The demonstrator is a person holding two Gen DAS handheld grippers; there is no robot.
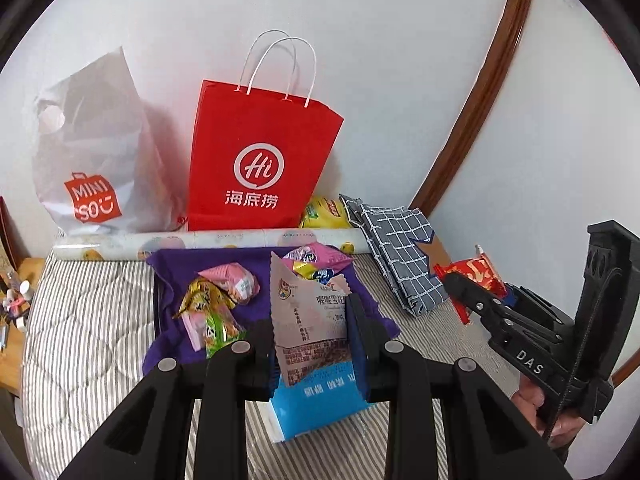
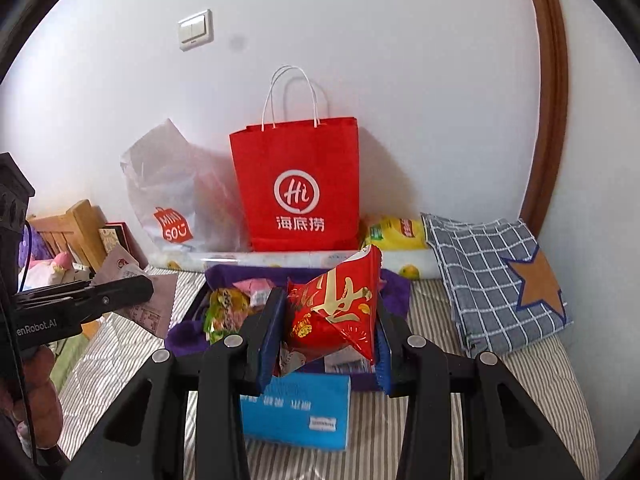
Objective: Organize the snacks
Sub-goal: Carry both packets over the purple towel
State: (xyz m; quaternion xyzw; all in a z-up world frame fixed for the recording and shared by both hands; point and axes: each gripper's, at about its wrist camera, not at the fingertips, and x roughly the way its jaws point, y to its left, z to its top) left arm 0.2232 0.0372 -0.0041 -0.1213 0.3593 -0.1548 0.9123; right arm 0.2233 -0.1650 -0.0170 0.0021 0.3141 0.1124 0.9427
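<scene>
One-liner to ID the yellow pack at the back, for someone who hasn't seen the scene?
Find the red paper bag standing against the wall. To its right, behind the printed roll, lies the yellow snack pack. It is the only yellow pack there, between bag and checked cloth.

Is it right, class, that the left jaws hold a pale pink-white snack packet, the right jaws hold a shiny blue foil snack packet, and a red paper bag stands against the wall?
Not quite. The right gripper holds a shiny red foil snack packet, not blue; the right wrist view shows it. The left gripper does hold the pale pink-white snack packet, and the red paper bag stands against the wall.
</scene>
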